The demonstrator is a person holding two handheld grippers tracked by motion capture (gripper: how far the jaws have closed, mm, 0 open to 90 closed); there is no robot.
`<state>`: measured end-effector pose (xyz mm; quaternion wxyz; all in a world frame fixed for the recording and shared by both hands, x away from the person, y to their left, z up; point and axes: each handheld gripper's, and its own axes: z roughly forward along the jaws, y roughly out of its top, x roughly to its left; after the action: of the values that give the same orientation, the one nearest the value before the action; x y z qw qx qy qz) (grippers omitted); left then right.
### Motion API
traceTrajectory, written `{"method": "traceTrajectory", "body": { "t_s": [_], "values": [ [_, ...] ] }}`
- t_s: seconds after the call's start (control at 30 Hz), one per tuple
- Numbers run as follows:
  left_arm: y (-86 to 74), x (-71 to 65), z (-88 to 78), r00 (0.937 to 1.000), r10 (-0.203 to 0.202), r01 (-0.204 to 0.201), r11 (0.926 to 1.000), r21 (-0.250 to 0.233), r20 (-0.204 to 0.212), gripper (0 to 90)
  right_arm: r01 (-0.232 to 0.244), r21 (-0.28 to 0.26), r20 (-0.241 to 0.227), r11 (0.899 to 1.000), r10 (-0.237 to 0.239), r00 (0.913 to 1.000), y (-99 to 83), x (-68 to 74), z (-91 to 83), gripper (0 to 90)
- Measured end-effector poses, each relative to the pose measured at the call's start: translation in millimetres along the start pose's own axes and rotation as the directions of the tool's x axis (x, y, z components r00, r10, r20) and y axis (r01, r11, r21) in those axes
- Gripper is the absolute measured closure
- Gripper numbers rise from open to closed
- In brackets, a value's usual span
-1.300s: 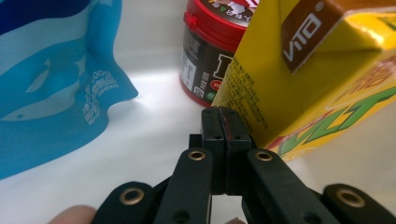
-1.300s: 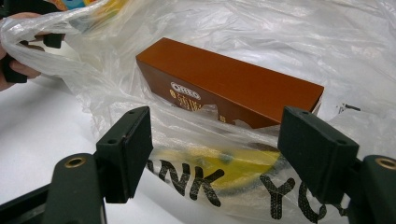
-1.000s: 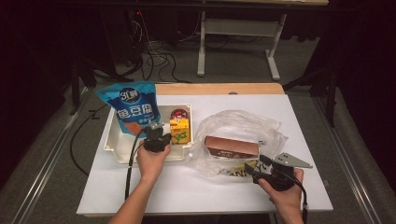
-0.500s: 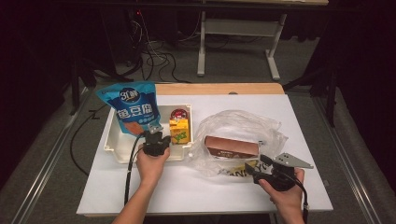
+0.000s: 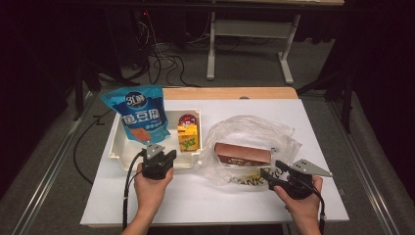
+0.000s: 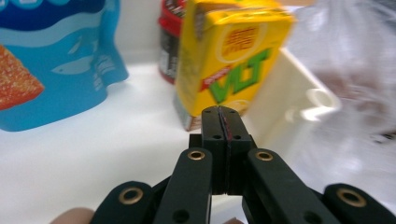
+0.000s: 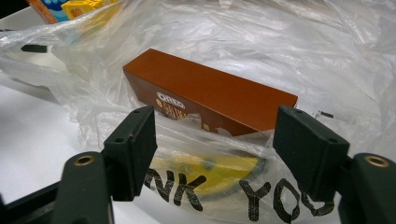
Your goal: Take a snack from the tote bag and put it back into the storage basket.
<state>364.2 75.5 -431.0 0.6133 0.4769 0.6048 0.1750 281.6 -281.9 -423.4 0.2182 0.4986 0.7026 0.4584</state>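
A clear plastic bag (image 5: 252,142) lies crumpled in the right half of the high view, on a white table (image 5: 205,196). Inside it, a long brown box (image 5: 243,153) rests on its side, with a yellow printed patch and black lettering on the bag's near edge. In the right gripper view the brown box (image 7: 210,95) sits at the centre of the frame under the film. The right gripper (image 7: 215,149) points at the bag's near edge with its jaws spread wide, one on each side of the plastic below the box; they have just been closing a little, and the pads are not pressing on anything. In the high view this gripper (image 5: 274,174) is at the lower right, held in a hand.

Left of the bag stands a white tray (image 5: 117,152). It holds a blue snack pouch (image 5: 142,115), a yellow drink carton (image 5: 188,137) and a small red-lidded jar (image 5: 186,119) behind the carton. The left gripper (image 6: 223,112) has its jaws pressed together with nothing between them, its tip just in front of the carton's lower part (image 6: 229,56). In the high view it sits at the tray's near edge (image 5: 157,159).
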Motion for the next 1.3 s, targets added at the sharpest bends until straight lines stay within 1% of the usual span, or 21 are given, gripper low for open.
{"method": "traceTrajectory", "body": {
  "t_s": [0.03,0.07,0.1,0.13,0.17,0.2,0.27,0.3,0.37,0.47,0.5,0.57,0.67,0.7,0.77,0.83,1.0,1.2,1.23,1.27,1.3],
  "values": [
    [-0.3,-2.7,-3.1,1.0,0.004,-0.004,1.0,-0.002,0.006,90.0,0.004,-0.002,-0.005,1.0,-0.004,1.0,0.5,-0.1,-0.1,34.4],
    [-0.7,-8.2,-9.7,0.9997,-0.003,0.003,1.0,0.001,0.025,90.0,0.007,-0.005,-0.007,1.0,-0.007,1.0,0.8,-0.4,-0.3,36.7],
    [-1.6,-11.4,-12.6,0.9993,-0.009,0.009,1.0,-0.001,0.036,90.0,0.002,-0.013,-0.013,1.0,-0.002,0.9999,1.5,-0.9,-0.9,42.1],
    [-1.6,-11.4,-12.6,0.9993,-0.009,0.009,1.0,-0.001,0.036,90.0,0.004,-0.018,-0.015,1.0,-0.005,0.9999,2.0,-1.3,-1.2,45.0],
    [-5.8,-18.1,-19.9,0.9984,0.001,0.0,1.0,-0.005,0.056,90.0,0.003,-0.023,-0.012,1.0,-0.003,0.9999,3.2,-1.9,-2.0,50.6],
    [-8.4,-21.0,-22.9,0.9978,0.004,-0.004,1.0,-0.001,0.066,90.0,0.004,-0.027,-0.009,1.0,-0.004,1.0,3.9,-2.5,-2.3,55.4],
    [-13.7,-26.7,-27.0,0.9964,-0.001,0.0,0.9999,0.01,0.085,90.0,-0.006,-0.033,-0.001,0.999,0.006,1.0,6.1,-3.6,-3.4,64.7],
    [-15.7,-28.2,-28.7,0.9959,0.005,-0.006,0.9999,0.016,0.09,90.0,-0.011,-0.038,0.0,0.999,0.011,0.9999,7.1,-4.2,-3.7,71.4],
    [-20.4,-34.1,-33.0,0.9942,0.004,-0.006,0.9997,0.023,0.107,90.0,-0.007,-0.04,0.008,0.999,0.007,0.9999,9.2,-5.1,-3.9,81.2],
    [-24.1,-41.6,-37.3,0.9917,0.002,-0.006,0.9995,0.03,0.128,90.0,0.001,-0.038,0.02,0.999,-0.001,0.9998,11.9,-6.6,-3.2,89.0],
    [-24.9,-43.6,-38.0,0.991,0.0,-0.004,0.9995,0.03,0.134,90.0,0.003,-0.036,0.03,0.999,-0.002,0.9996,12.9,-7.5,-3.3,90.0],
    [-28.8,-48.8,-39.6,0.9863,0.004,-0.012,0.9988,0.048,0.165,90.0,0.01,-0.036,0.045,0.999,-0.009,0.9989,14.9,-10.5,-3.0,90.0],
    [-33.4,-52.5,-39.9,0.9839,0.008,-0.019,0.9981,0.059,0.178,90.0,0.021,-0.024,0.071,1.0,-0.019,0.9973,18.2,-13.7,-1.1,90.0],
    [-39.0,-56.1,-39.7,0.9808,0.023,-0.038,0.9965,0.074,0.194,90.0,0.027,-0.02,0.081,0.999,-0.025,0.9964,19.9,-16.3,0.3,90.0],
    [-42.6,-60.2,-38.3,0.9793,0.012,-0.029,0.9962,0.082,0.202,90.0,0.029,-0.013,0.093,0.999,-0.028,0.9953,21.3,-19.5,3.3,90.0],
    [-48.0,-64.2,-35.1,0.9781,0.014,-0.033,0.9956,0.088,0.208,90.0,0.035,-0.003,0.101,0.999,-0.034,0.9943,22.8,-23.5,9.0,90.0],
    [-62.2,-66.9,-22.1,0.9794,0.029,-0.051,0.9931,0.106,0.2,90.0,0.03,0.031,0.109,0.999,-0.033,0.9935,29.2,-31.7,27.7,90.0],
    [-78.5,-67.6,-2.6,0.9843,0.011,-0.037,0.9885,0.147,0.176,90.0,0.036,0.066,0.121,0.997,-0.044,0.9916,37.0,-37.3,48.6,90.0],
    [-81.6,-68.7,1.2,0.9857,-0.002,-0.023,0.9892,0.145,0.169,90.0,0.032,0.068,0.123,0.997,-0.04,0.9916,37.6,-38.7,51.7,90.0],
    [-84.2,-67.5,4.1,0.9863,0.009,-0.035,0.987,0.157,0.165,90.0,0.032,0.077,0.126,0.997,-0.042,0.9911,38.2,-39.9,54.6,90.0],
    [-86.6,-67.2,7.2,0.9875,0.003,-0.028,0.9871,0.158,0.158,90.0,0.03,0.084,0.135,0.996,-0.041,0.9899,38.2,-40.8,57.2,90.0]
  ]
}}
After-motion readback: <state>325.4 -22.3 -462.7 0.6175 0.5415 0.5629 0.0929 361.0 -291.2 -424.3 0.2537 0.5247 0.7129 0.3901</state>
